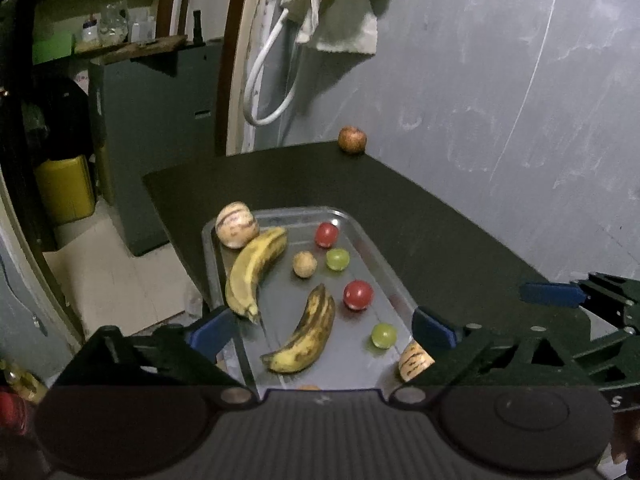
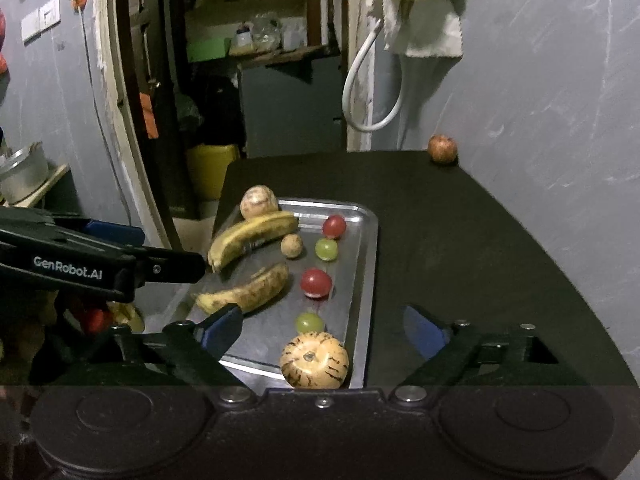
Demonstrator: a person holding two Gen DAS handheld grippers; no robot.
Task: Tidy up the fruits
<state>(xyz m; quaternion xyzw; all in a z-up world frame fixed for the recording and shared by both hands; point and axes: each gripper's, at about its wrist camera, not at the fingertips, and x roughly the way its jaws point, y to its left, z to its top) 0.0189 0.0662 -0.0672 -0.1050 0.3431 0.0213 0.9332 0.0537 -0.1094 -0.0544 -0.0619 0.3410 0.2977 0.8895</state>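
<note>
Now both grippers, left (image 1: 324, 330) and right (image 2: 324, 330), are wide open and hold nothing. Two bananas (image 1: 306, 334), little round fruits and striped melons sit on the tray (image 1: 384, 276). Maybe an apple (image 2: 442, 149) sits far back on the table (image 2: 480, 240).

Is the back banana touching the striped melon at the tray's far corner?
Touching. In the left wrist view the banana tip rests against the melon, no gap.
</note>
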